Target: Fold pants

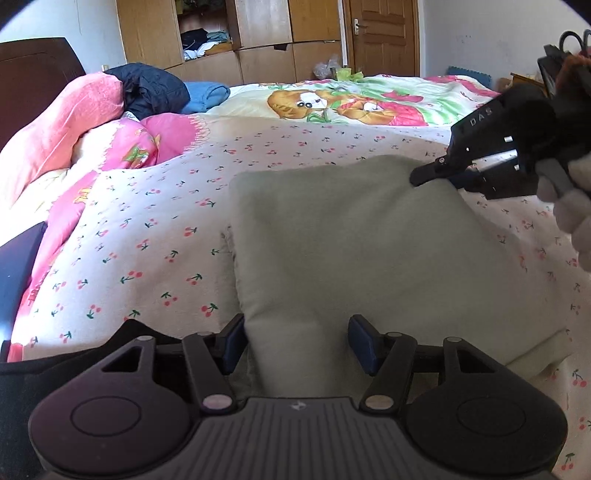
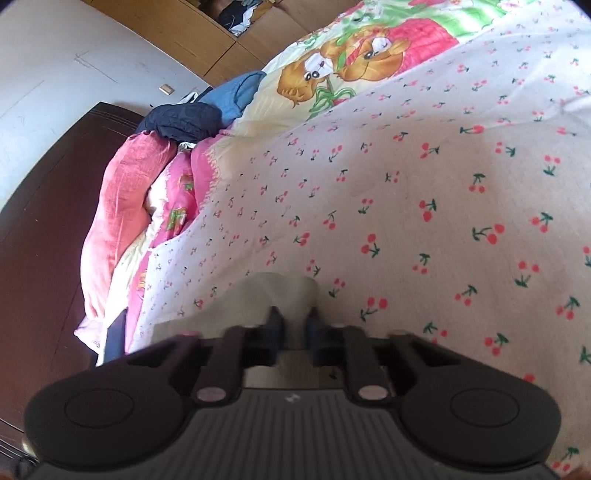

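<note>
Grey-green pants (image 1: pixel 369 251) lay folded into a rough rectangle on the cherry-print sheet (image 1: pixel 147 236) of the bed, near edge toward the left wrist camera. Left tongs (image 1: pixel 297 341) stood apart, blue pads (image 1: pixel 364 345) either side of a raised ridge of the pants' near edge; the left pad looked close to or touching the cloth, the right pad stood clear, so no clamp on it. Right tongs (image 1: pixel 424 176) showed in the left view at the pants' far right corner, tips down at the fabric, held by a gloved hand (image 1: pixel 570 210). In the right wrist view the right tongs (image 2: pixel 294 328) were nearly together with a narrow gap, pale pants cloth (image 2: pixel 273 291) lying between and just ahead of the pads; frame blurred there, so whether the pads actually pressed the cloth could not be told. No earlier frame to compare. Around: a pink quilt (image 1: pixel 92 122) bunched at the left by a dark headboard (image 1: pixel 33 81), a navy garment (image 1: pixel 151 88) and a blue one (image 1: pixel 205 94) piled behind it, a cartoon-bear bedcover (image 1: pixel 332 101) farther back, wooden wardrobe (image 1: pixel 229 40) with an open shelf of clothes, wooden door (image 1: pixel 380 33) at the back wall.
</note>
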{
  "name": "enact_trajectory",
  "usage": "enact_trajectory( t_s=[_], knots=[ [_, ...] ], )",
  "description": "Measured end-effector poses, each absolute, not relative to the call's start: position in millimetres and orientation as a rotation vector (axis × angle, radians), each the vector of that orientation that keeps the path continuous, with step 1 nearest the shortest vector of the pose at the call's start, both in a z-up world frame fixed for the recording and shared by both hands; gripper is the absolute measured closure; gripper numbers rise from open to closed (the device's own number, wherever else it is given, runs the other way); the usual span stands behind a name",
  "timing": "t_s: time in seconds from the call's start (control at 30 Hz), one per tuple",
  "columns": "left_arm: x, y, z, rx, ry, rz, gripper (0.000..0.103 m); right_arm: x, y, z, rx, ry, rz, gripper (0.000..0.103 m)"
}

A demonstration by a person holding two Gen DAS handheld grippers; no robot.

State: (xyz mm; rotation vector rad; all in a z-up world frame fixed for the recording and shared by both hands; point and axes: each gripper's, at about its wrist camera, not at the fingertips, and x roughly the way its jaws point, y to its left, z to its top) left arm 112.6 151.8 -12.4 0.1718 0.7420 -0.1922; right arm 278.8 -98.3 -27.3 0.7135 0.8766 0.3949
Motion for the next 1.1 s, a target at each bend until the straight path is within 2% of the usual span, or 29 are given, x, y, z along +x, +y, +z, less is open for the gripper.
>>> enact_trajectory(
  t_s=[0.13, 0.2, 0.33, 0.57, 0.67, 0.7, 0.77, 0.83, 0.9, 0.97, 1.1],
  knots=[
    [117.0, 160.8, -13.7, 0.119, 0.77, -0.215, 0.029, 299.8, -100.6, -24.2, 0.732, 0.893, 0.408, 0.093],
    [117.9, 162.2, -15.9, 0.111, 0.779, -0.214, 0.027, 314.8, -104.1, -25.3, 0.738, 0.91, 0.393, 0.099],
    [118.1, 163.9, -18.8, 0.101, 0.773, -0.202, 0.022, 326.1, -92.3, -25.2, 0.626, 0.938, 0.389, 0.1],
    [118.2, 164.7, -14.1, 0.126, 0.794, -0.211, 0.022, 334.4, -88.2, -1.8, 0.578, 0.842, 0.413, 0.102],
    [118.9, 170.4, -11.3, 0.11, 0.805, -0.203, 0.021, 334.0, -96.0, 0.7, 0.565, 0.845, 0.412, 0.099],
    [118.5, 173.8, -9.0, 0.099, 0.809, -0.203, 0.021, 328.9, -100.5, 1.1, 0.585, 0.847, 0.439, 0.095],
    [114.9, 178.6, -3.6, 0.1, 0.801, -0.202, 0.021, 309.5, -106.1, 5.1, 0.565, 0.844, 0.46, 0.095],
    [113.2, 179.6, 1.5, 0.135, 0.783, -0.188, 0.021, 284.8, -109.8, 7.5, 0.524, 0.852, 0.475, 0.089],
    [115.7, 178.4, 4.9, 0.162, 0.783, -0.183, 0.021, 260.9, -112.5, 6.5, 0.498, 0.864, 0.486, 0.072],
    [120.2, 180.8, 5.9, 0.158, 0.8, -0.185, 0.021, 241.1, -114.4, 2.9, 0.507, 0.889, 0.512, 0.065],
    [124.4, 195.2, 5.4, 0.069, 0.839, -0.195, 0.021, 223.6, -111.5, -8.2, 0.547, 0.936, 0.556, 0.06]
  ],
)
